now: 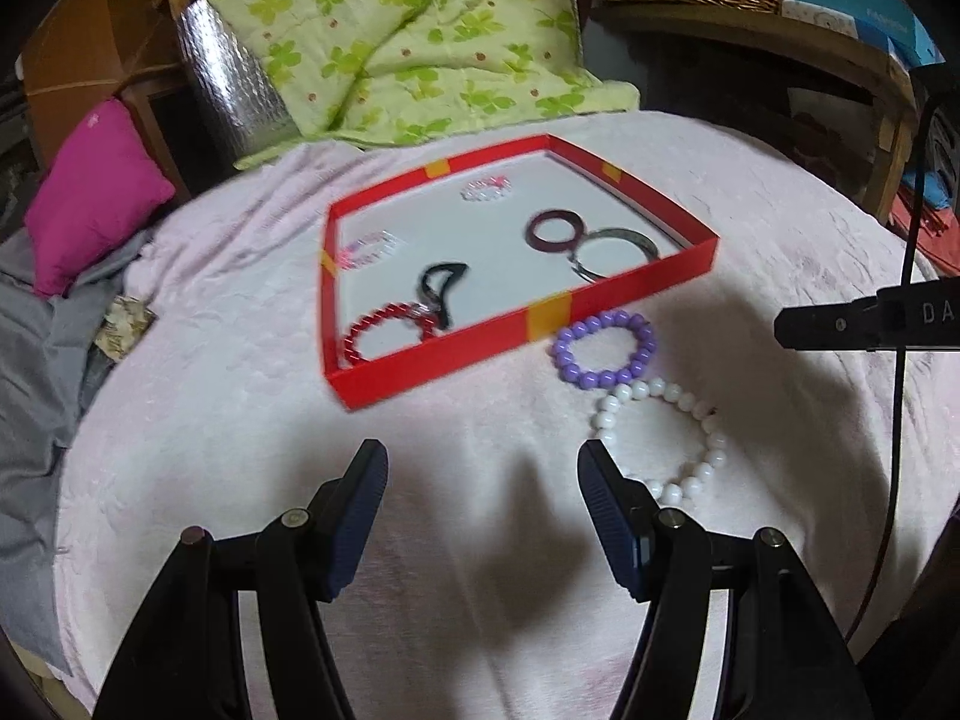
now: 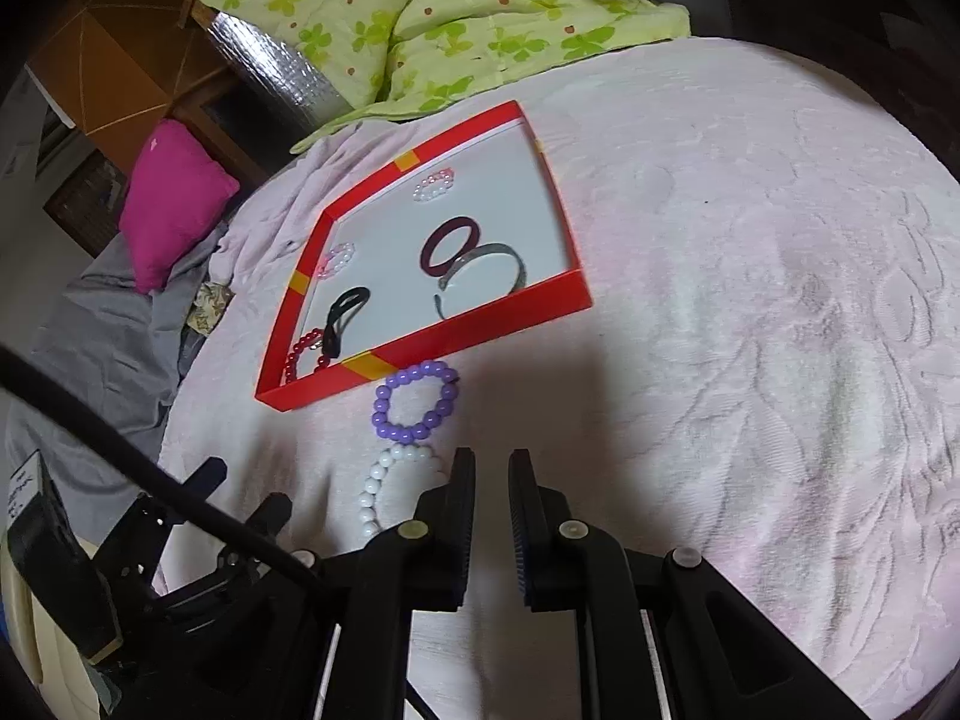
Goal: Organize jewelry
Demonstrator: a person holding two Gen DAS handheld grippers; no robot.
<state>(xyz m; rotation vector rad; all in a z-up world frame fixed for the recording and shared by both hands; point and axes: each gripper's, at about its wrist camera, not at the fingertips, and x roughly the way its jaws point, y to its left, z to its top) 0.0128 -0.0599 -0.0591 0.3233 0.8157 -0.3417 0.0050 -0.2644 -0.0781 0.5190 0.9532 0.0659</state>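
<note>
Bed under pale pink textured blanket (image 2: 750, 300), wide bare stretch right of the red shallow cardboard tray (image 1: 624, 300). Tray holds dark bangles, red beads, black clip, clear bead rings. Purple round-bead bracelet (image 1: 603, 349) just outside tray's near wall, touching white round-bead bracelet (image 1: 672, 438). Left claw (image 1: 480, 468) released, empty, beside the white beads. Right claw (image 2: 492, 468) clenched, empty.

A shallow red tray (image 1: 624, 294) with a white floor lies flat on the pink blanket, holding a red bead bracelet (image 1: 384, 330), a black clip, a dark maroon bangle (image 1: 555, 232), a grey bangle and two pale bead rings. Just near of its front wall lies a purple bead bracelet (image 1: 603, 350), touching a white bead bracelet (image 1: 672, 438) nearer still
</note>
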